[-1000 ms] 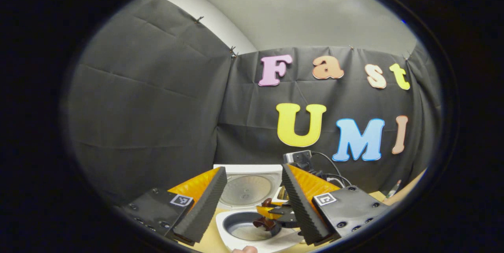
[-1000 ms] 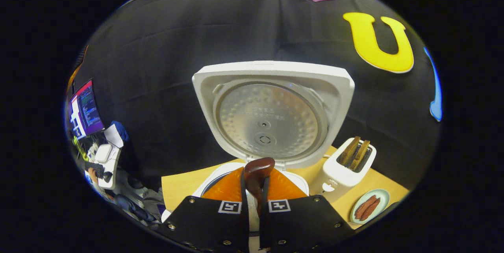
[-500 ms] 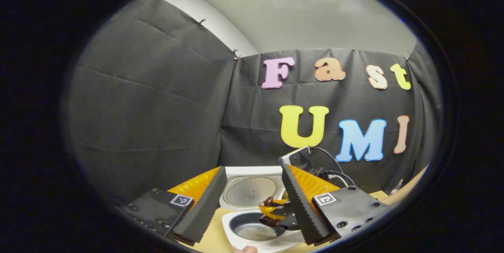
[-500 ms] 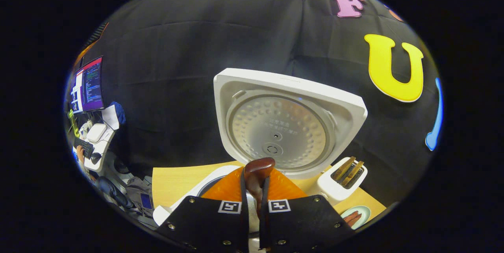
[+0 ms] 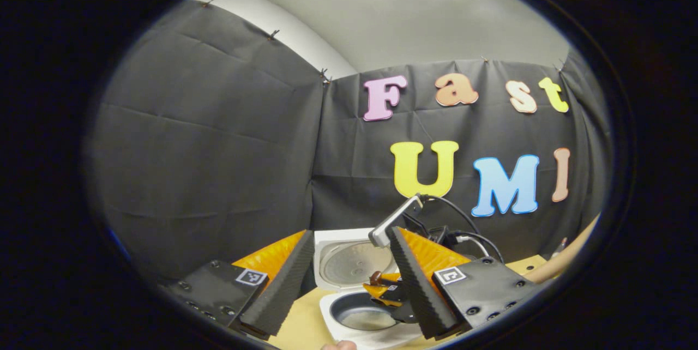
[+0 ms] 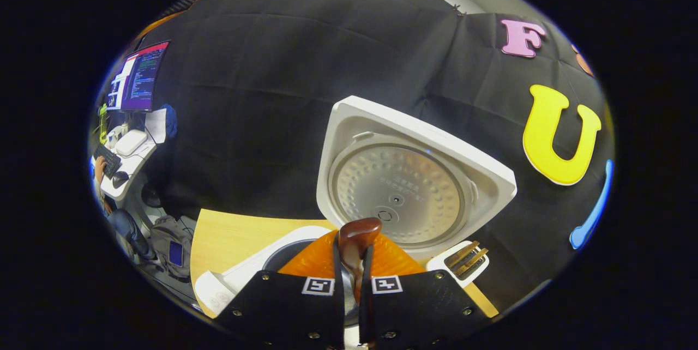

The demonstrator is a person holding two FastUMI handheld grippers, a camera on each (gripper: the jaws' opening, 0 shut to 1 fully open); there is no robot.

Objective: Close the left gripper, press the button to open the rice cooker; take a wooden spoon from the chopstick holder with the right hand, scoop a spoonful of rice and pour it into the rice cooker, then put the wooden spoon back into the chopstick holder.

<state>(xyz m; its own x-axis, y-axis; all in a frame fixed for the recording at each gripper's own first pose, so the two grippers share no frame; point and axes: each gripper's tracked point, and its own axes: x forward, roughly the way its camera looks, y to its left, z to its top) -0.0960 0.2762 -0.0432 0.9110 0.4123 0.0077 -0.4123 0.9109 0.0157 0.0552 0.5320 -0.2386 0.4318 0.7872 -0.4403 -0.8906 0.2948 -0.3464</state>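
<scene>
Here the wooden spoon [image 6: 355, 241] sits clamped, seemingly upright, between right hand-held gripper [image 6: 352, 279] fingers.

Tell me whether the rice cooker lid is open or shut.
Open. The lid stands raised behind the pot, its dimpled metal underside facing the camera, and the pot's mouth is uncovered.

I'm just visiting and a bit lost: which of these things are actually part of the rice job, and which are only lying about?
Part of the job:
rice cooker, lid up
wooden spoon, gripped by the right gripper

Just lying about:
toaster
desk with monitor
backpack
</scene>
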